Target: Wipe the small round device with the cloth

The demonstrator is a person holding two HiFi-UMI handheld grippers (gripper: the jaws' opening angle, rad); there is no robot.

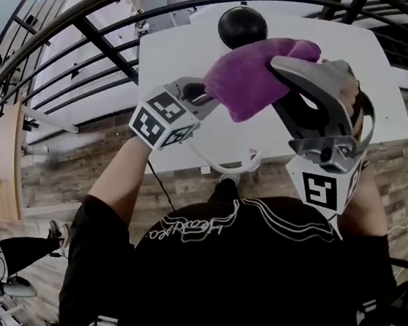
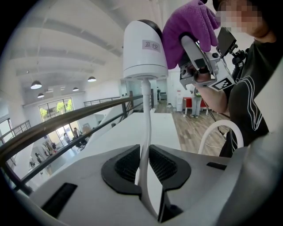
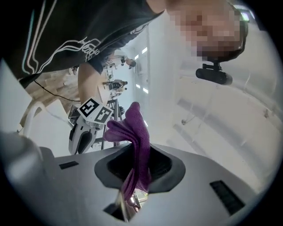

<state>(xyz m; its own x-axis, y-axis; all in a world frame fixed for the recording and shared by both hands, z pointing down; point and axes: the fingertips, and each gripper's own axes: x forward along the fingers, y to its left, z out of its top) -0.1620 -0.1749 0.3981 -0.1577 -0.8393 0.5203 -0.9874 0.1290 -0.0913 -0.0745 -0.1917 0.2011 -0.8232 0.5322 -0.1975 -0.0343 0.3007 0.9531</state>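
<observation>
Both pairs of jaws are pinching. The left gripper point(image 2: 143, 164) grips the white cord point(image 2: 146, 119) of the small round device point(image 2: 145, 48), held up mid-scene. The right gripper point(image 3: 135, 171) clamps the purple cloth point(image 3: 132, 128) at the device's right. Rub lightly and keep the cord steady.

Even, bright daylight filled all three views, with little hard shadow anywhere. In the left gripper view the round ceiling lamps point(image 2: 36, 84) glowed and the tall glazed windows point(image 2: 53, 111) were washed out. The white dome-headed device point(image 2: 145, 48) carried a soft sheen. In the head view the white rectangular tabletop point(image 1: 177, 66) was nearly blown out. Wide-angle distortion bowed the dark metal railing point(image 1: 105, 47) — and both gripper views had black vignetted corners. The purple terry cloth point(image 3: 137, 132) looked saturated, soft-focused close to the lens.
</observation>
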